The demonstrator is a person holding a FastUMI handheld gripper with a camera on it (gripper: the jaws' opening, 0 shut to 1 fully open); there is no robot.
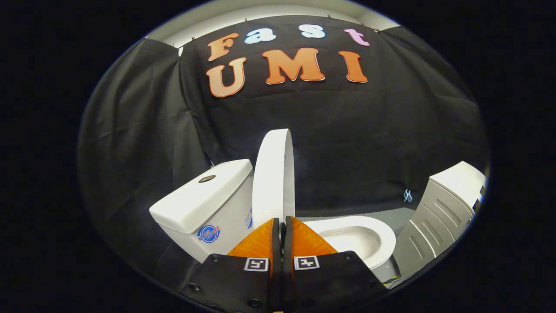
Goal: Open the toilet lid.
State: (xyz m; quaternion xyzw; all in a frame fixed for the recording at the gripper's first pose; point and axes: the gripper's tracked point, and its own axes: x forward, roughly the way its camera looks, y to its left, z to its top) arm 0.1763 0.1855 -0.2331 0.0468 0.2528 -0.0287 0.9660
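Observation:
The white toilet lid (273,174) stands raised, nearly upright, with its back toward the tank (217,204). Below it the seat and open bowl (360,237) are exposed, to the right of the fingers. My gripper (282,222) is shut, its two fingers pressed together with only a thin dark slit between them. The fingertips sit right at the lid's lower end, which they hide. I see nothing white between the fingers, and I cannot tell whether the tips touch the lid.
The tank carries a round flush button (207,178) on top and stands left of the lid. A white cabinet with drawer fronts (438,213) stands to the right of the bowl. Grey floor (397,215) lies between them, with the black cloth wall behind.

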